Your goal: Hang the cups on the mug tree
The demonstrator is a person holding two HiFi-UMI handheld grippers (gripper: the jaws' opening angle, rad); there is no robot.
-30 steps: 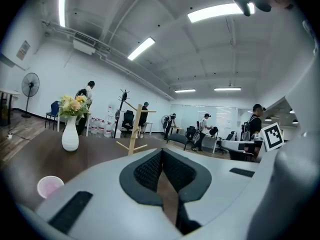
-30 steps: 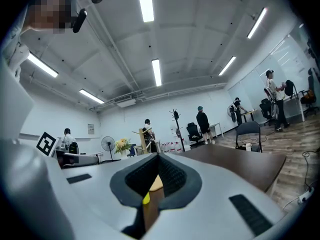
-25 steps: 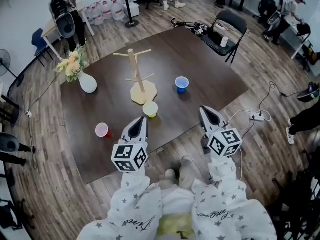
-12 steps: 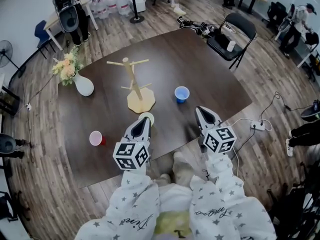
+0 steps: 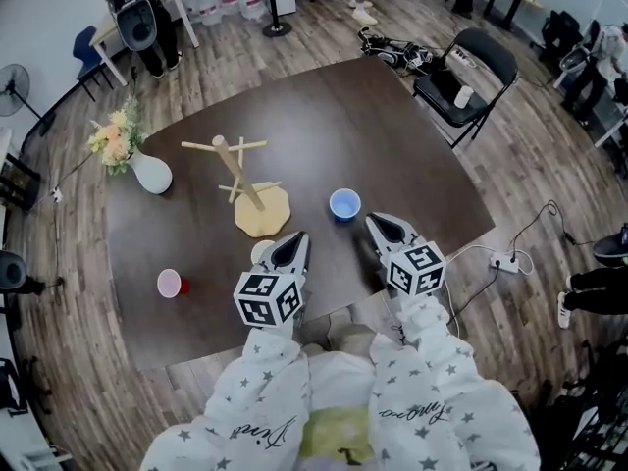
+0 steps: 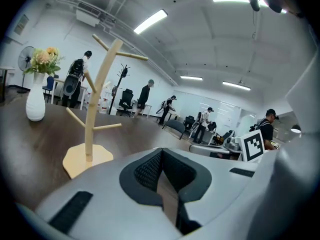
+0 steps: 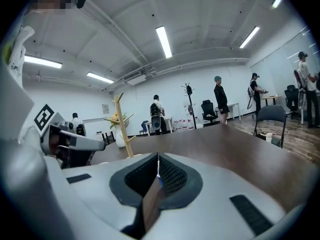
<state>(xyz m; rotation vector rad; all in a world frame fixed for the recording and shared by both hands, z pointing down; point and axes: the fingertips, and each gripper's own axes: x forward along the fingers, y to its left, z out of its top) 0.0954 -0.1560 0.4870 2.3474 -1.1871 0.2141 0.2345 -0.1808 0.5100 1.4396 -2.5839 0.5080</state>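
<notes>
A wooden mug tree (image 5: 239, 177) stands bare on the dark table (image 5: 392, 135); it also rises in the left gripper view (image 6: 100, 99) and, smaller, in the right gripper view (image 7: 122, 126). A blue cup (image 5: 344, 204) sits right of its base. A pink cup (image 5: 170, 283) sits near the table's left front. A yellow-green cup (image 5: 262, 251) is partly hidden behind my left gripper (image 5: 294, 244), which is shut and empty (image 6: 161, 151). My right gripper (image 5: 377, 226) hangs just near of the blue cup, shut with nothing held (image 7: 158, 156).
A white vase with flowers (image 5: 149, 173) stands at the table's left. A black folding chair (image 5: 466, 72) with a small white cup stands beyond the far right corner. A power strip (image 5: 505, 260) lies on the floor at the right. People stand far off.
Both grippers have moved forward and down over the table's near edge. The left one now covers part of the yellow-green cup, and the right one has neared the blue cup.
</notes>
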